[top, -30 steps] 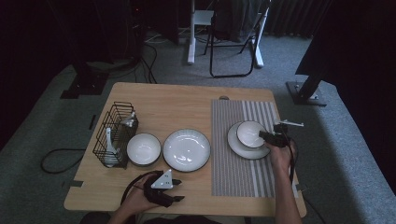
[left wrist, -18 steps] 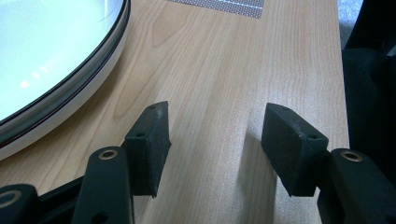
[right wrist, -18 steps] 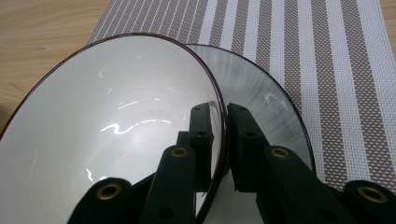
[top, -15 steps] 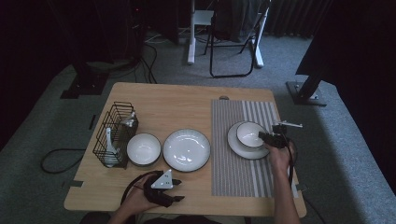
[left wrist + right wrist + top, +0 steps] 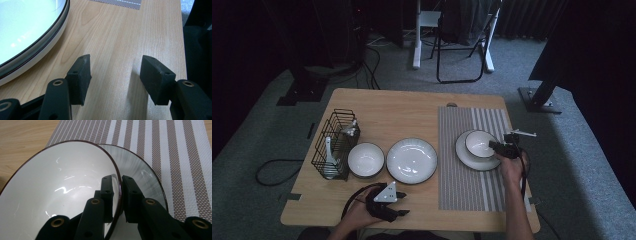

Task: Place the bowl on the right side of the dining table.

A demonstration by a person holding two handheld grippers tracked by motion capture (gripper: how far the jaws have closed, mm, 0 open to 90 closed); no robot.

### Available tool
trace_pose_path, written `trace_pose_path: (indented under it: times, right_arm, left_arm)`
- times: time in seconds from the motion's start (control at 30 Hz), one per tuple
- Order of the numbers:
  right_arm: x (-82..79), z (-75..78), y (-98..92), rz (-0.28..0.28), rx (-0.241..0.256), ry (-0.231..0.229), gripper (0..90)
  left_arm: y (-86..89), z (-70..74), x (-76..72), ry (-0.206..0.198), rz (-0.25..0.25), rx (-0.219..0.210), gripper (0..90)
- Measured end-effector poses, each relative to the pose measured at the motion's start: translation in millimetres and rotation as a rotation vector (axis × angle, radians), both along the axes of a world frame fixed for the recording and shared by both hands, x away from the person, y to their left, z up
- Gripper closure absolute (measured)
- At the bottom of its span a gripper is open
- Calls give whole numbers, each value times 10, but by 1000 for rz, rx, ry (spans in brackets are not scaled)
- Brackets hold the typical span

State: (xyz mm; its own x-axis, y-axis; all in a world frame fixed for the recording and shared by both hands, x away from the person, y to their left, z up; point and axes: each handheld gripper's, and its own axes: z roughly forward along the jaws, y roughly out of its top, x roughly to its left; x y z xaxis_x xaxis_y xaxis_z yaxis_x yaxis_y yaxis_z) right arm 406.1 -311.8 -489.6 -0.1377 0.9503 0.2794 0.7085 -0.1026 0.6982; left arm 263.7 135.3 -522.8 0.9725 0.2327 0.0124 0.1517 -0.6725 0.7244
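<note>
Right gripper (image 5: pixel 121 192) clamped on bowl (image 5: pixel 62 192) rim.
Bowl sits on a plate (image 5: pixel 142 170) atop the striped mat (image 5: pixel 175 150); left gripper (image 5: pixel 113 72) jaws apart over bare tabletop (image 5: pixel 117 32).

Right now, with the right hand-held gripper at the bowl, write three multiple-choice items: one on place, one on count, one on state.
1. Where does the plate under the held bowl lie?
A. on the striped mat
B. in the wire basket
C. on the floor

2. How many white dishes stand on the bare wood?
A. none
B. two
C. five

3. How is the left hand-held gripper?
A. shut on a spoon
B. shut on a plate
C. open, holding nothing

Key: 1 A, the mat's stripes surround it; 2 B, a small bowl and a big plate; 3 C, bare wood shows between its jaws.
</note>
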Motion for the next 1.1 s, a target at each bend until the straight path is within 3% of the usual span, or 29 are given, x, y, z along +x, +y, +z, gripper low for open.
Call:
trace_pose_path:
  times: [0.5, 1.1]
  right_arm:
    - [-2, 2, -12, 2, -8, 2, 794]
    - [-75, 108, -30, -1, -52, -35, 656]
  left_arm:
    - [0, 0, 0, 0, 0, 0, 427]
    - [-1, -2, -1, -1, 1, -3, 427]
